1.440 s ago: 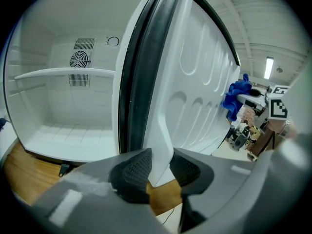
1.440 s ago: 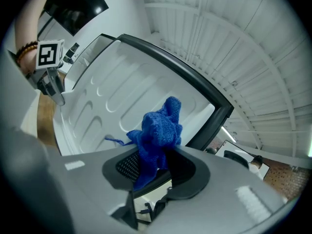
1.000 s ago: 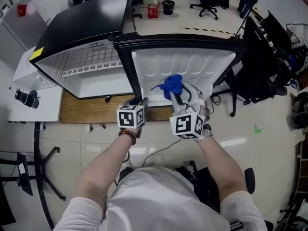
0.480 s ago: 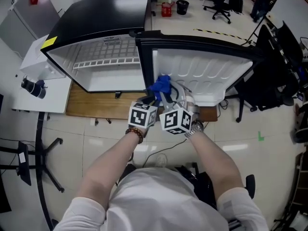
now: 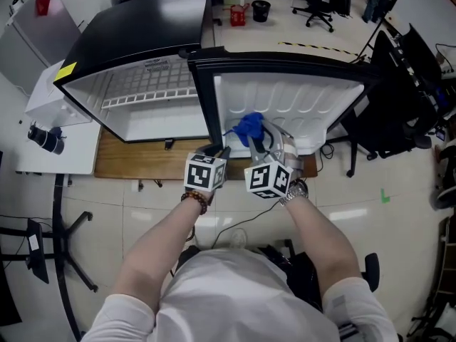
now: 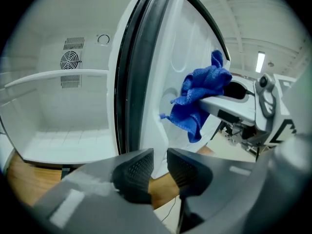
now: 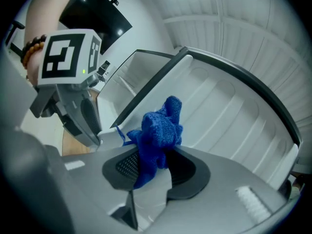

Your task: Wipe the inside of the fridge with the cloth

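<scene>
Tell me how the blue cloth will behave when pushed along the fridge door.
Probably floppy: the cloth bunches and droops from the right gripper. Likely light, since one pinch holds it up. Its nubby pile may drag on the smooth door lining.

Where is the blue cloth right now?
Head view, centre: the blue cloth is pinched in the right gripper, by the white inside of the fridge door, right of the left gripper.
</scene>
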The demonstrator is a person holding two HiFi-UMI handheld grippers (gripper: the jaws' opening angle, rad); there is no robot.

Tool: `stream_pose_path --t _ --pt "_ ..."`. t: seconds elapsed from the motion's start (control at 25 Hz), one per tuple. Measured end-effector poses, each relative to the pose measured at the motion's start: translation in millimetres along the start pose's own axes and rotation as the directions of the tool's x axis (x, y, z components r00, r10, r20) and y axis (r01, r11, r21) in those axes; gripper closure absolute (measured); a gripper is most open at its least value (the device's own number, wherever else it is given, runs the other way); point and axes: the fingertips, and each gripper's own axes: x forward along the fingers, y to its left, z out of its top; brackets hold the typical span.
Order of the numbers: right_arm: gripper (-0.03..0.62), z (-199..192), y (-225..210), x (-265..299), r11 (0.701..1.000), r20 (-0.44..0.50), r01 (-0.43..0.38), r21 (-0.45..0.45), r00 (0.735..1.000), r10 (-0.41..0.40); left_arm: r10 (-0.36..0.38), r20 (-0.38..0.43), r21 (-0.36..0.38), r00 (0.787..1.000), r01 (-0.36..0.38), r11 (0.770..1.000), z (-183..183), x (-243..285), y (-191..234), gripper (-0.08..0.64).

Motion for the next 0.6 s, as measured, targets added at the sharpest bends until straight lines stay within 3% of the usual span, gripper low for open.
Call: stream_pose_path --t 0.28,0.6 --pt "0.459 -52.1 -39.8 -18.4 0.996 -0.089 0.088 0.011 0.992 -0.087 0.017 0.002 -0.003 1.000 -0.017 1.000 -1.4 0.2 0.7 0.477" --pt "0.459 -113.5 -90.5 -40.3 0.982 -0.200 0.190 0.019 0.963 -0.183 0.034 0.002 -0.009 0.999 -0.033 0.999 -1.2 1.8 1.0 0.477"
